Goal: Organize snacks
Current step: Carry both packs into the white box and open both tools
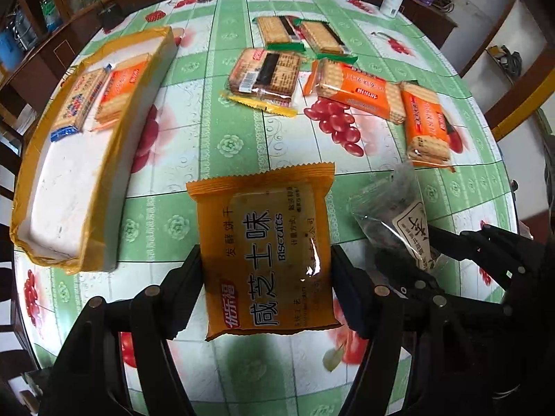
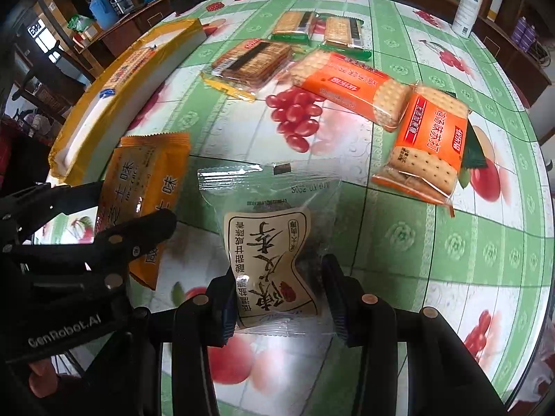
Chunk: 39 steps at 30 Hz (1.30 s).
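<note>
Orange biscuit pack (image 1: 263,253) and clear snack bag (image 2: 274,260) both lifted above table.

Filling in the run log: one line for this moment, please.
left gripper: shut on yellow pack | right gripper: shut on clear pouch | box: two packs inside | table: six packs

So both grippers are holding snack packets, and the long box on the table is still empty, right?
Not quite. The left gripper and right gripper do each hold a packet, but the box already has two packets at its far end, as the left wrist view shows.
</note>
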Available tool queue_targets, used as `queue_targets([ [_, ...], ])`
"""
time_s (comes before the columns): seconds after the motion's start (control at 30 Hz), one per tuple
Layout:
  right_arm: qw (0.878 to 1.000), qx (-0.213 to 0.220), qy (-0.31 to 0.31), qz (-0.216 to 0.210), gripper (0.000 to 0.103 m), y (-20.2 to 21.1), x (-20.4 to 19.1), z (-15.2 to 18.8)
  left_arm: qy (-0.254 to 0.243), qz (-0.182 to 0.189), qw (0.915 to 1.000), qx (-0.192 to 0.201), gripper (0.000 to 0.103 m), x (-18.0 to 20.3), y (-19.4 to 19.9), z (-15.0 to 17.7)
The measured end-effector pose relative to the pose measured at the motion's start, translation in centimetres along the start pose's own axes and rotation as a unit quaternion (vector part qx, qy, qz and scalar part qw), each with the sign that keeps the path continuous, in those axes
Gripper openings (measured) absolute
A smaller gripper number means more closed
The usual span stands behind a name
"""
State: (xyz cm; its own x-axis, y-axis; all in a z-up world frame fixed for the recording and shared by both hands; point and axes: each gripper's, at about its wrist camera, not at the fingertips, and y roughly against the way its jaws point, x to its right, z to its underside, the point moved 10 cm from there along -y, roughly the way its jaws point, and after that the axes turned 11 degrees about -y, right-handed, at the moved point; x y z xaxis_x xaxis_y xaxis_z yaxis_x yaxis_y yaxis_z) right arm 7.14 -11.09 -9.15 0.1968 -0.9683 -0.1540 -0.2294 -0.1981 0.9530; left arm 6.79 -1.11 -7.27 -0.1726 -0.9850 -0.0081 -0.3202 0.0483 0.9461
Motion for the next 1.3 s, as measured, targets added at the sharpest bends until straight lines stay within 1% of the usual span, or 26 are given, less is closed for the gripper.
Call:
queue_targets([
  [0.07,1.0,0.006,0.002,0.002,0.045,0.7,-0.7,0.1,-0.002,0.004,1.0,0.006,0.069,-0.2,0.7,0.0],
  [0.1,1.0,0.009,0.002,0.001,0.045,0.9,-1.1,0.1,-0.002,0.005,0.9999,0.009,0.069,-0.8,1.0,-0.1],
  [0.13,1.0,0.012,0.003,0.0,0.045,1.2,-1.7,0.1,-0.003,0.006,0.9999,0.011,0.069,-2.2,2.1,-0.2],
  [0.23,1.0,0.02,0.008,-0.002,0.045,2.0,-3.3,-0.1,0.001,0.007,0.9997,0.024,0.069,-3.6,3.3,-0.6],
  [0.33,0.999,0.034,0.014,-0.011,0.045,2.9,-5.6,-0.9,0.007,0.003,0.9994,0.034,0.069,-6.8,3.8,-1.7],
  [0.5,0.998,0.055,0.031,-0.023,0.045,3.8,-10.6,-3.3,0.027,-0.014,0.9984,0.047,0.069,-12.0,5.3,-2.6],
  [0.6,0.997,0.067,0.037,-0.034,0.045,3.8,-13.8,-5.1,0.042,-0.021,0.9978,0.046,0.069,-15.5,5.7,-2.8],
  [0.77,0.995,0.074,0.041,-0.052,0.045,2.8,-18.9,-7.7,0.062,-0.044,0.996,0.047,0.069,-20.9,6.4,-3.0],
  [0.93,0.995,0.07,0.04,-0.065,0.045,0.8,-23.9,-9.7,0.087,-0.055,0.9941,0.034,0.069,-25.0,5.2,-3.0],
  [1.07,0.995,0.06,0.036,-0.072,0.045,-1.1,-26.4,-10.5,0.099,-0.06,0.9933,0.012,0.069,-27.1,3.1,-2.3],
  [1.13,0.995,0.05,0.032,-0.076,0.045,-2.1,-27.0,-10.6,0.1,-0.06,0.9931,-0.001,0.07,-27.5,2.1,-2.1],
  [1.2,0.996,0.041,0.028,-0.076,0.045,-3.4,-27.6,-10.5,0.106,-0.053,0.9929,-0.015,0.07,-28.0,0.8,-1.8],
  [1.3,0.997,0.025,0.023,-0.073,0.045,-5.2,-27.9,-10.3,0.104,-0.051,0.9929,-0.025,0.07,-28.3,-0.5,-2.0],
])
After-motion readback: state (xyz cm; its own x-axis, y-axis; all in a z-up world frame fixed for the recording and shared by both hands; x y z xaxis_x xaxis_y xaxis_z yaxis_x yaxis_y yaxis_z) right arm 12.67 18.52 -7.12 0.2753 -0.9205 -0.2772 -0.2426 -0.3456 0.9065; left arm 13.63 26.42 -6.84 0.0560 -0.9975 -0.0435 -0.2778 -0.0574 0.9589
